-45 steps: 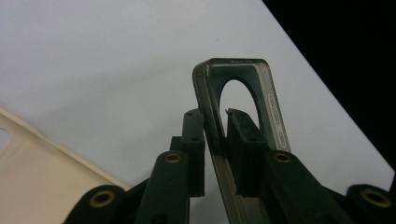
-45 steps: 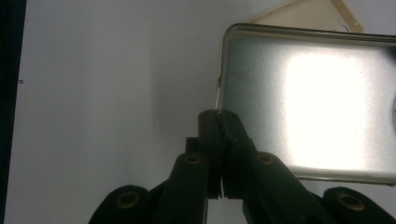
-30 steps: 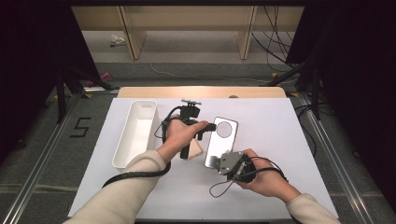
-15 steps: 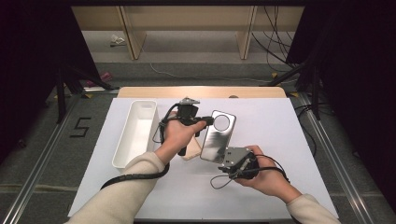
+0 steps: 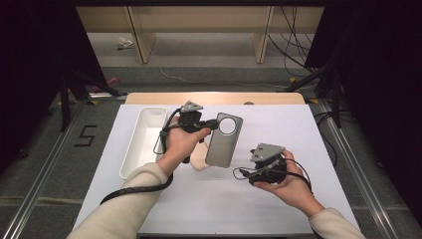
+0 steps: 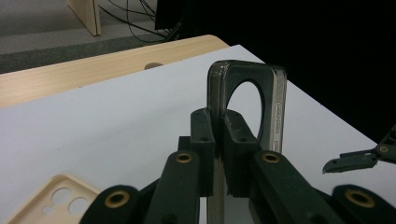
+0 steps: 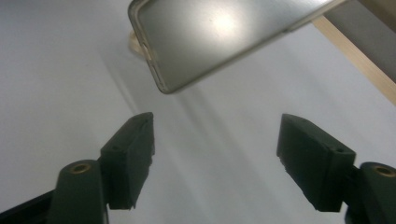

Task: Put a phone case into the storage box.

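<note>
My left gripper (image 5: 213, 124) is shut on the top edge of a grey translucent phone case (image 5: 224, 143) with a round camera hole and holds it tilted above the table. In the left gripper view the pads (image 6: 205, 135) pinch the case's rim (image 6: 271, 107) beside the hole. My right gripper (image 5: 253, 167) sits to the right of the case's lower end, apart from it. Its jaws have just been opening and stand wide (image 7: 215, 140) with nothing between them; the case's corner (image 7: 224, 37) hangs beyond them. A beige phone case (image 5: 198, 160) lies on the table under the grey one.
A long white tray (image 5: 144, 142) stands at the left of the white table top. A wooden strip (image 5: 214, 98) runs along the table's far edge. The beige case (image 6: 56, 200) lies with its camera cut-outs showing. One jaw tip of the right gripper (image 6: 350, 161) pokes in at the right.
The right gripper's jaws opened and let go of the grey case's lower end, then drew back to the right. The left gripper keeps its hold; the case swung slightly left and up.
</note>
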`<state>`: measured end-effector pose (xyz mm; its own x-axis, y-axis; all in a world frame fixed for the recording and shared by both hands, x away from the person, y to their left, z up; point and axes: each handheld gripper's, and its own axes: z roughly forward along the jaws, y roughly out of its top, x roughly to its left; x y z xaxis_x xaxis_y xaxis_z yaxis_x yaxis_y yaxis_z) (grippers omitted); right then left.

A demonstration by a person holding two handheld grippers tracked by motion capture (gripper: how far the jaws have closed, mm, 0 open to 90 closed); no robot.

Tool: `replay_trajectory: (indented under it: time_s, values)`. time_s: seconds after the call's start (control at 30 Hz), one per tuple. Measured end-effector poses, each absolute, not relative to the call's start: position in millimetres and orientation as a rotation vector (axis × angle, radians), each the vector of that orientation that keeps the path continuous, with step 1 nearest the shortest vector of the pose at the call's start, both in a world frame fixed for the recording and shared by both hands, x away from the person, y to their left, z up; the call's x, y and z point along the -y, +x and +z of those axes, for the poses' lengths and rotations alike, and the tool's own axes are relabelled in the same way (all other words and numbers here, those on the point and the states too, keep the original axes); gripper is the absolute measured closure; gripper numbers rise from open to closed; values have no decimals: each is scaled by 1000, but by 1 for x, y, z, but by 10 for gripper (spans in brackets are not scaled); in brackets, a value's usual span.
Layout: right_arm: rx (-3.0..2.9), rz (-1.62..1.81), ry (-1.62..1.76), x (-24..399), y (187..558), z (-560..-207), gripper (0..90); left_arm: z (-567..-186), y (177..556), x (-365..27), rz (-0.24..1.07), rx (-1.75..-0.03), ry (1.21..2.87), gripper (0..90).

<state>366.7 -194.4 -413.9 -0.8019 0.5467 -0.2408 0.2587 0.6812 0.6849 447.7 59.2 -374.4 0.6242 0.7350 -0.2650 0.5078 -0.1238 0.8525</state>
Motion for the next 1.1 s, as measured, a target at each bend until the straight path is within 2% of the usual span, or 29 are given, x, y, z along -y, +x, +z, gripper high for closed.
replay_trajectory:
  time_s: [1.1]
  values:
    - [-2357, 1051, 824, 221, 375, -416, 206, -364, 445, -118, 396, -951, 1712, 836]
